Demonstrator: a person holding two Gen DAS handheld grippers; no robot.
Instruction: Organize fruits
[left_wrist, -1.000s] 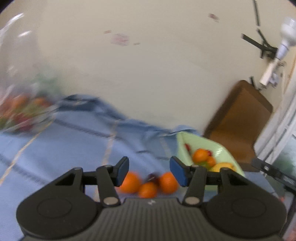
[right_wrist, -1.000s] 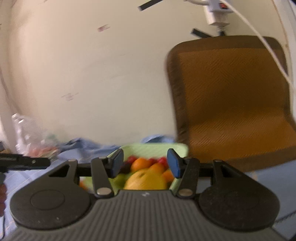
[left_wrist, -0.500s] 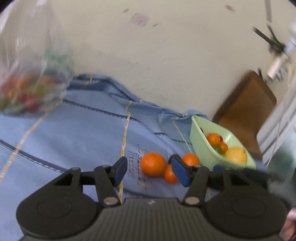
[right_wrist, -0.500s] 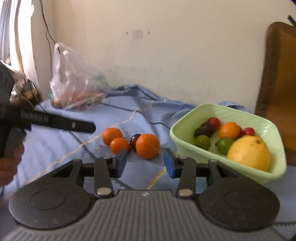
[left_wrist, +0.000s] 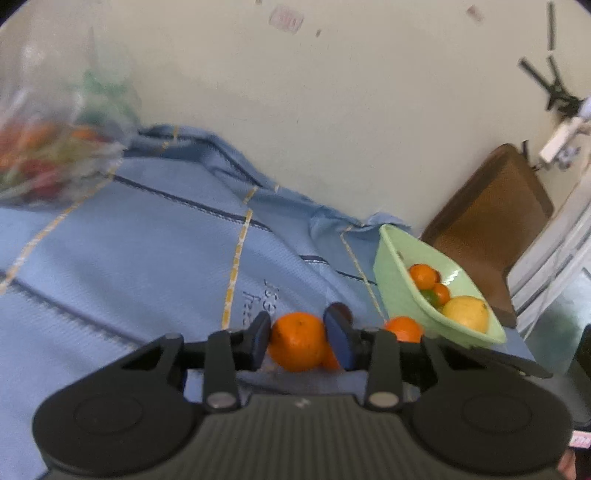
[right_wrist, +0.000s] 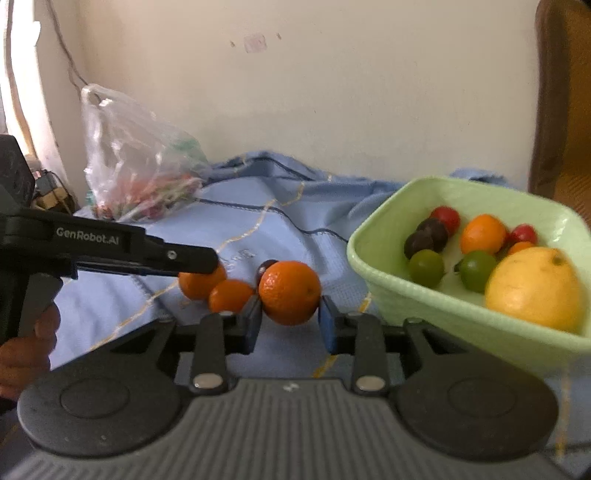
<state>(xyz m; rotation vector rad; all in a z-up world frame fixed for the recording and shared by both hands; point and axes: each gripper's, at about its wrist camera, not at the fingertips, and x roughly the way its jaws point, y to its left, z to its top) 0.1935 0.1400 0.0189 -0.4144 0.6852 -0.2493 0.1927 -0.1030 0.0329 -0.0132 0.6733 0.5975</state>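
bowl (right_wrist: 369, 266) part-filled | left hand-held gripper (left_wrist: 299, 336) jaws just closed, pinching end orange (left_wrist: 295, 345) | right hand-held gripper (right_wrist: 290, 322) same, on big orange (right_wrist: 290, 290) | todo: small orange (right_wrist: 231, 301), plum (right_wrist: 266, 266)

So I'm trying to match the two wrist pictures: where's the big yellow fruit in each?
Left wrist: the yellow fruit lies at the right, at the near end of the green bowl.
Right wrist: the yellow fruit lies far right, in the bowl's near right corner.
Shared landmark: the plastic bag at the left by the wall.
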